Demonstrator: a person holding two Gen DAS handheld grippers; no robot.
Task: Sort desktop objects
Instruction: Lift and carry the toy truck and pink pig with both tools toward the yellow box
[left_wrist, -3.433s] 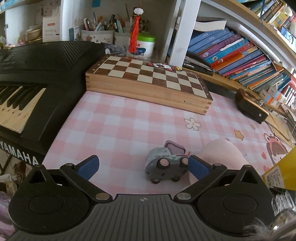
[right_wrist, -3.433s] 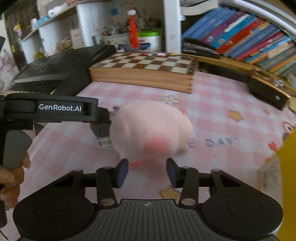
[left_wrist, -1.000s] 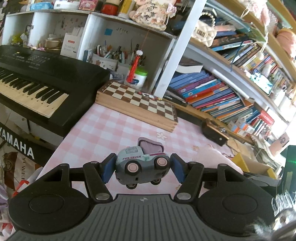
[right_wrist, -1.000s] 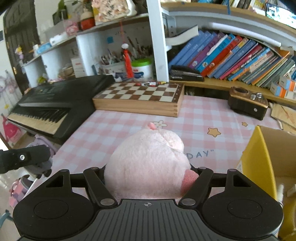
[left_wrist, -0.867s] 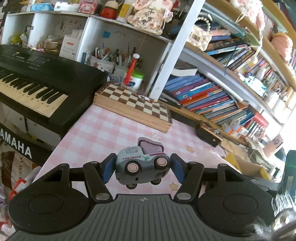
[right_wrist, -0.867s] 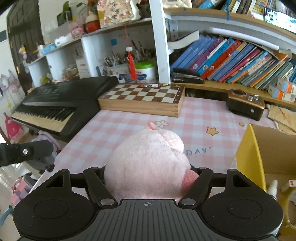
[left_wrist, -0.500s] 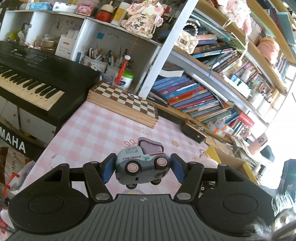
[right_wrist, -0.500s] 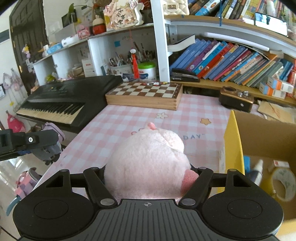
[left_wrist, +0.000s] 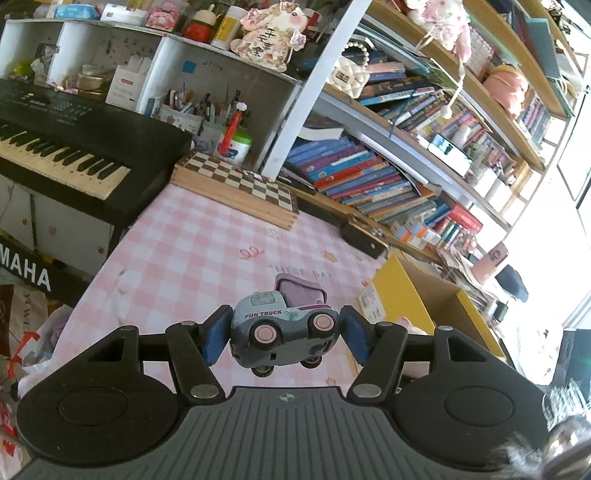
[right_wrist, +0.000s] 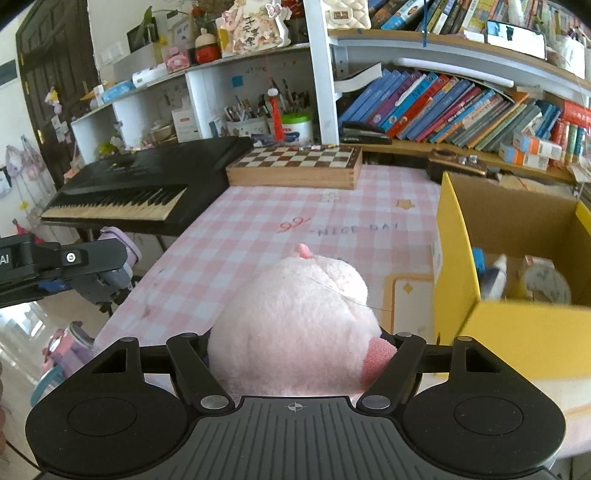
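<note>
Yellow cardboard box (right_wrist: 456, 254) at right of frame holding tape roll (right_wrist: 546, 284) and bottle (right_wrist: 496, 275), left gripper (left_wrist: 283, 334) pinching toy truck (left_wrist: 284, 330), right gripper (right_wrist: 295, 354) squeezing pink plush (right_wrist: 295, 325) at bottom centre.

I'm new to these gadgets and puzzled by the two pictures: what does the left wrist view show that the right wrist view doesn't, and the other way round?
Only the left wrist view shows the left hand-held gripper clamped on a small grey toy truck lettered FUN TRUCK. Only the right wrist view shows the right hand-held gripper squeezing a round pink plush toy, and clutter lying inside the yellow cardboard box. Both show that box, the pink checked tablecloth, the wooden chessboard box and the black keyboard.
</note>
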